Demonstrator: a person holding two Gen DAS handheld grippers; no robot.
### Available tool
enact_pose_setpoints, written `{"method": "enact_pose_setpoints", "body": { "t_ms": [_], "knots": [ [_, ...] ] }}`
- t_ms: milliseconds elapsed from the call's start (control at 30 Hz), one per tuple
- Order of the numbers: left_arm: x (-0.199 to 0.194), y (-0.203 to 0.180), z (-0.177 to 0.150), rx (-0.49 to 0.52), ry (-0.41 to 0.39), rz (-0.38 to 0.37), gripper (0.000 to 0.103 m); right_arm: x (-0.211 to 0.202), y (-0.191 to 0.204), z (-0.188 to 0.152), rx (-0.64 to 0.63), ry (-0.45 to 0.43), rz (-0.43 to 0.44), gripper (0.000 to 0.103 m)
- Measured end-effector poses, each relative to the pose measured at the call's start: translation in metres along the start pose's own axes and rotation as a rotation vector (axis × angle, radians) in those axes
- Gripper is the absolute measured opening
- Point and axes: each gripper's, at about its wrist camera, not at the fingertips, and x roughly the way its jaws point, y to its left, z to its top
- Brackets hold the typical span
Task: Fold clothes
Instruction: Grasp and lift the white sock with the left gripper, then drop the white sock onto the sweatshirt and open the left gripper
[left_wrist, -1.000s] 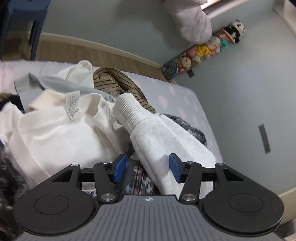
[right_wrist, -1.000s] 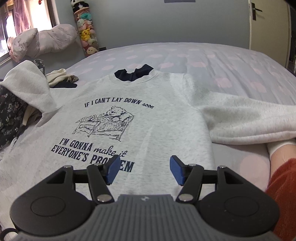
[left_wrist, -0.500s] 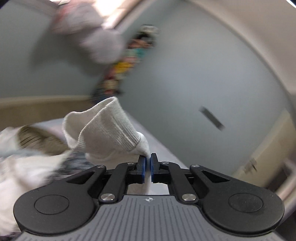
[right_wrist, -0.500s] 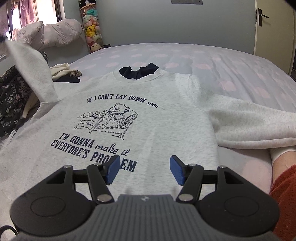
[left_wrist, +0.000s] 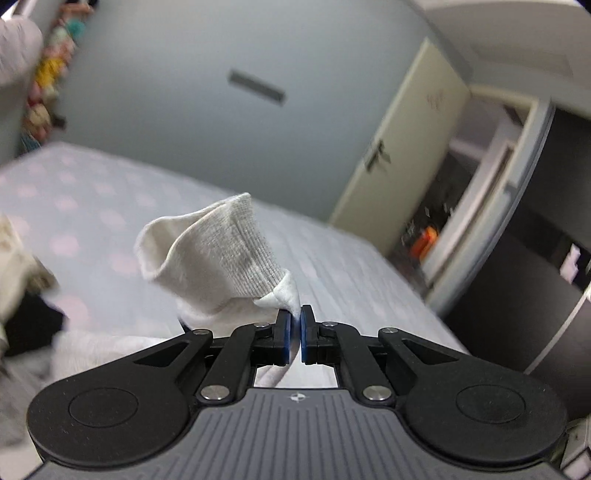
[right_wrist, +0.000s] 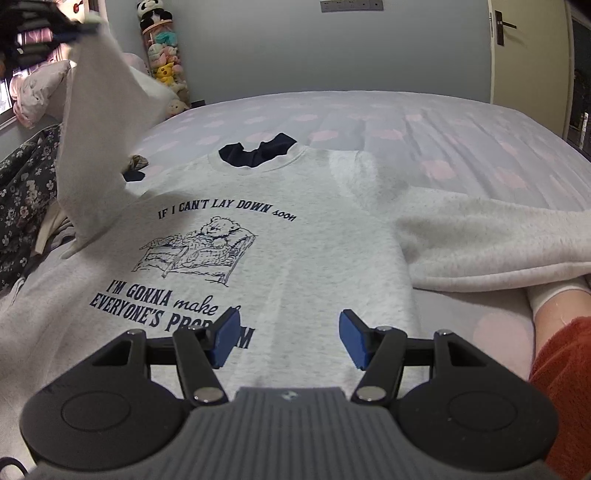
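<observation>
Pinching sleeve cuff (left_wrist: 218, 254) (ribbed), left gripper (left_wrist: 294, 334)

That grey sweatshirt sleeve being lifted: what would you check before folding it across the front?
1. Left gripper shut on the sleeve cuff: ok.
2. Sleeve lifted off the sweatshirt: ok.
3. Printed front lying flat on the bed: ok.
4. Right gripper open, holding nothing: ok.
5. Other sleeve still spread sideways, unfolded: not ok.
6. How firmly the cuff is pinched: cannot tell.
</observation>
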Motion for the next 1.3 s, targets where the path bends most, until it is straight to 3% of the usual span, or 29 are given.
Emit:
{"method": "enact_pose_setpoints", "body": {
  "t_ms": [167,367,500,667,833,967,1167,1300],
  "knots": [
    [0.058,-0.015,-0.072,0.039,0.184,0.007,0.003,0.003,-0.006,-0.001,0.031,0.008,-0.027,0.063],
    [0.091,-0.026,-0.138,0.042,0.401,-0.017,0.005,0.010,-0.013,-0.003,0.077,0.031,-0.047,0.063],
    [0.086,-0.025,-0.160,0.082,0.484,-0.045,0.024,0.011,-0.012,-0.004,0.075,0.033,-0.057,0.063],
    [0.060,-0.010,-0.163,0.113,0.471,-0.049,0.040,0.009,-0.014,-0.004,0.092,0.022,-0.051,0.063],
    [0.037,0.005,-0.160,0.156,0.461,-0.002,0.042,0.004,-0.013,0.000,0.105,0.008,-0.016,0.063],
    [0.013,0.032,-0.150,0.220,0.432,0.112,0.042,0.006,-0.017,0.011,0.161,0.019,0.026,0.063],
    [-0.010,0.093,-0.134,0.275,0.413,0.351,0.042,0.026,-0.026,0.029,0.233,0.051,0.047,0.063],
    [-0.005,0.121,-0.126,0.277,0.411,0.415,0.043,0.046,-0.030,0.031,0.287,0.103,0.066,0.063]
  ]
}}
